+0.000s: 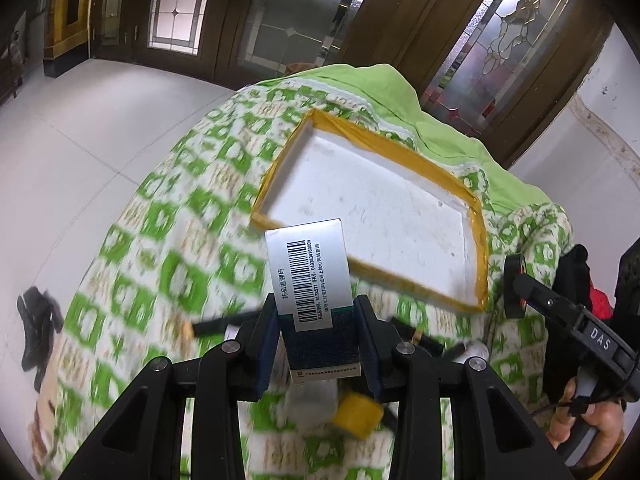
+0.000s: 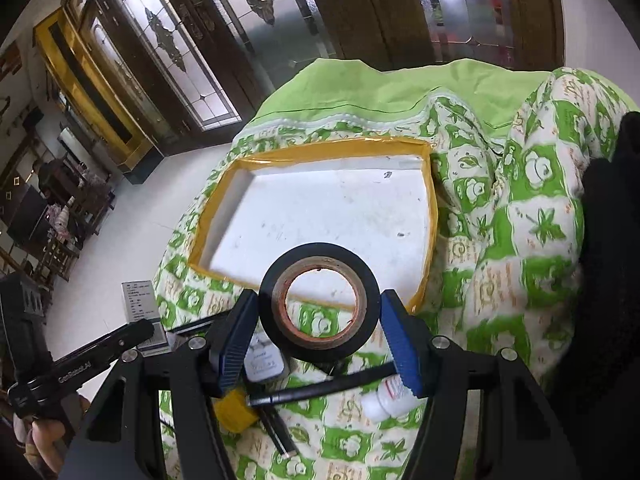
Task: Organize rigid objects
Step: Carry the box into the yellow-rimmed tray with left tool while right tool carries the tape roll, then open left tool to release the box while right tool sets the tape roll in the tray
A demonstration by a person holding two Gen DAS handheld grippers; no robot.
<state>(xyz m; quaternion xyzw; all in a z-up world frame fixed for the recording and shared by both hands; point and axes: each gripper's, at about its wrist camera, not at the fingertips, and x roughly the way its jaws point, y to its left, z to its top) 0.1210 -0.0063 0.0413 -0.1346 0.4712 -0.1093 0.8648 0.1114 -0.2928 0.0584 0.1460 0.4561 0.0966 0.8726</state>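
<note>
The left gripper [image 1: 318, 332] clamps a medicine box [image 1: 310, 280], long axis pointing ahead toward the white tray [image 1: 400, 216]. The right gripper [image 2: 320, 332] clasps a black tape roll [image 2: 320, 300], hole facing the camera, tray beyond.

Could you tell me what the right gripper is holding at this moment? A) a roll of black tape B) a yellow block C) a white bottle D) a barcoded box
A: the right gripper is shut on the roll of black tape, held above the yellow-rimmed tray.
</note>
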